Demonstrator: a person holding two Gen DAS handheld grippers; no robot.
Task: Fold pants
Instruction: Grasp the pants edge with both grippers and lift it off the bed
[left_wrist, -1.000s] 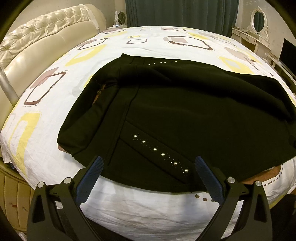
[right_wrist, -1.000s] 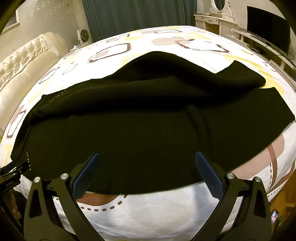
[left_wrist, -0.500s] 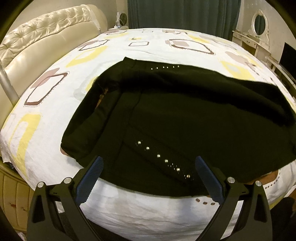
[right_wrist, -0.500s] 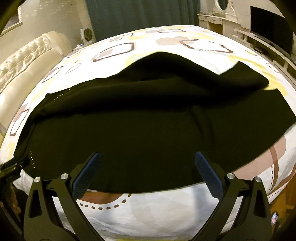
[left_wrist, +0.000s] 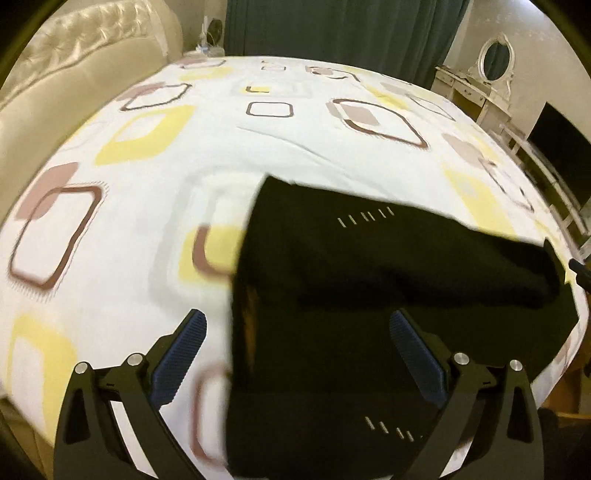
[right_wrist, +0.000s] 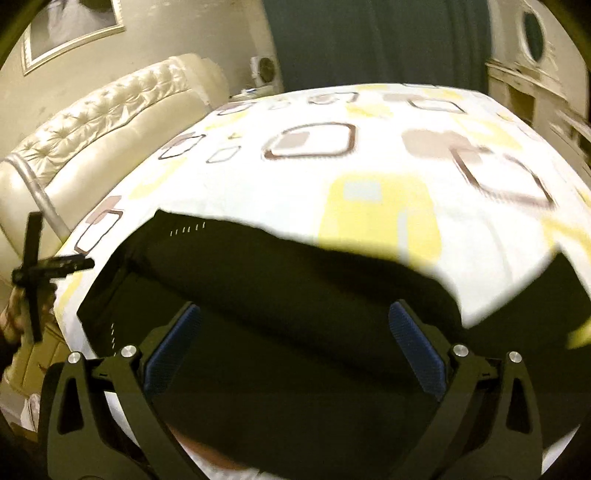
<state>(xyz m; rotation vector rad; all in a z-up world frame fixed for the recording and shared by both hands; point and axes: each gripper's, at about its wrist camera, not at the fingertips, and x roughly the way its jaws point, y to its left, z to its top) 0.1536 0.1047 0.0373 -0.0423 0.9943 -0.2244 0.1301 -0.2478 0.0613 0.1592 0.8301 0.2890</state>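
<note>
Both cameras have swung up and to the left since a moment ago, and the black pants (left_wrist: 369, 314) now fill only the lower right of the left view.

Motion blur smears both views. The pants lie spread on the bed (left_wrist: 155, 192), already doubled lengthwise, with stud rows showing near the far edge and the near hem. The left hand-held gripper (left_wrist: 297, 354) hangs with jaws wide apart, empty, over the garment's left edge; the right hand-held gripper (right_wrist: 295, 343) is likewise spread and empty above the dark cloth. For a clean next fold, each should probably pinch both layers right at the edge, at matching heights, and carry the cloth across evenly so the hems line up without dragging the lower layer.
</note>
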